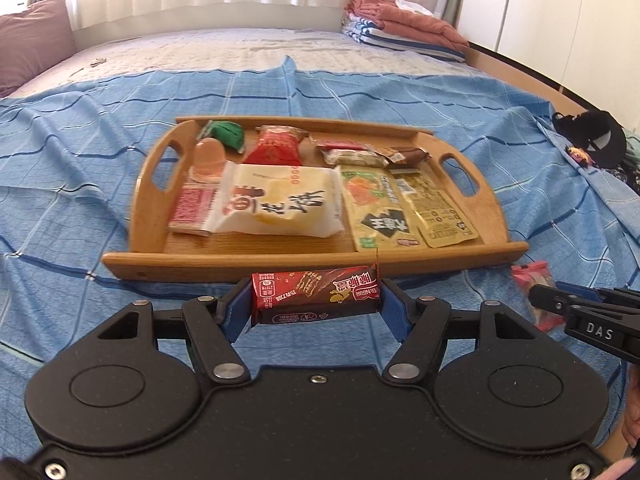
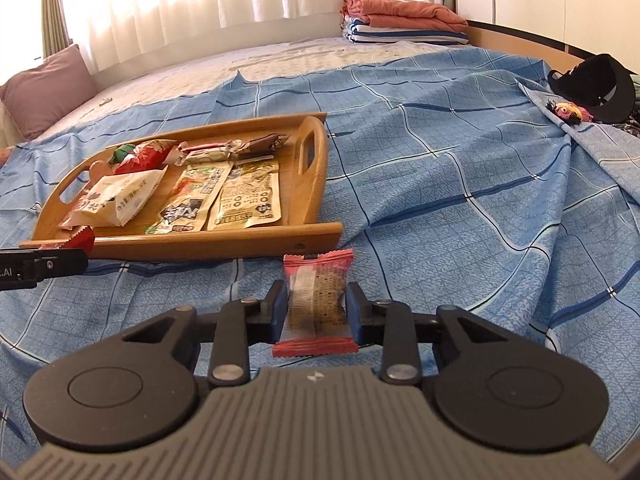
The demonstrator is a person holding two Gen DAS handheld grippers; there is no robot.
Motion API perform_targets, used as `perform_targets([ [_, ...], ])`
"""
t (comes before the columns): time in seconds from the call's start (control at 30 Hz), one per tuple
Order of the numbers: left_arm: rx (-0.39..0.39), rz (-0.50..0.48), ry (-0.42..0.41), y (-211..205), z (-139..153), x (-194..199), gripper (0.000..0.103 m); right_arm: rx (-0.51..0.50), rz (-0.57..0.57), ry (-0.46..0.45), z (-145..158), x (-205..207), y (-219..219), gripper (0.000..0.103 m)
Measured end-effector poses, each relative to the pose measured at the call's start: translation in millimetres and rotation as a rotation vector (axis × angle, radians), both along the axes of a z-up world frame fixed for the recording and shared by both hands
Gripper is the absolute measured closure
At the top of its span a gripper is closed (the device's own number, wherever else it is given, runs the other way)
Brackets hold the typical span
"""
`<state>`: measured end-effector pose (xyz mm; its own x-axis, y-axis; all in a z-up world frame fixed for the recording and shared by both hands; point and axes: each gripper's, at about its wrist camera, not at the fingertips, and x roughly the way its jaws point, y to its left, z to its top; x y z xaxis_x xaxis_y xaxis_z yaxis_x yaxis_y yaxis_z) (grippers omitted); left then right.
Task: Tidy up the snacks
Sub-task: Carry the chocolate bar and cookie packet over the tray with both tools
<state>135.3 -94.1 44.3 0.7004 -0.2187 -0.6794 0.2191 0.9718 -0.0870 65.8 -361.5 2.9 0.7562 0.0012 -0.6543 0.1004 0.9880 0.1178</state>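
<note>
A blue checked bedsheet [image 1: 100, 184] covers the bed and fills most of both views. On it rests a wooden tray [image 1: 280, 259], at twelve o'clock from the left gripper and at ten o'clock from the right one, holding a white pastry bag [image 1: 280, 206], two flat yellow-green sachets [image 1: 378, 208] side by side at its three o'clock, and smaller wrapped sweets along the far rim. The left gripper [image 1: 316, 300] is clamped on a red chocolate wafer bar [image 1: 316, 290], held crosswise just short of the tray's near rim. The right gripper [image 2: 316, 312] pinches a small pink-edged snack packet [image 2: 316, 304] by its sides, above the sheet, at five o'clock from the tray.
</note>
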Motion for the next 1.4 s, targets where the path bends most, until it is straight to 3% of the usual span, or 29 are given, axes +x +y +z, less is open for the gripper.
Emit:
perform_targets([
  [0.33, 0.006, 0.07, -0.031, 45.0, 11.1, 3.7, 0.038, 0.028, 0.044, -0.042, 33.8, -1.7, 21.8, 0.068],
  [0.7, 0.006, 0.107, -0.063, 64.0, 31.8, 23.8, 0.038, 0.045, 0.093, -0.048, 58.9, 33.3, 46.4, 0.068],
  [1.2, 0.028, 0.131, -0.061, 66.7, 40.0, 79.0, 0.038, 0.003, 0.119, -0.049, 73.5, 96.4, 69.7, 0.068],
  [1.4, -0.002, 0.107, 0.001, 64.8, 44.7, 120.8, 0.038, 0.008, 0.102, -0.04, 80.5, 128.8, 68.0, 0.068],
])
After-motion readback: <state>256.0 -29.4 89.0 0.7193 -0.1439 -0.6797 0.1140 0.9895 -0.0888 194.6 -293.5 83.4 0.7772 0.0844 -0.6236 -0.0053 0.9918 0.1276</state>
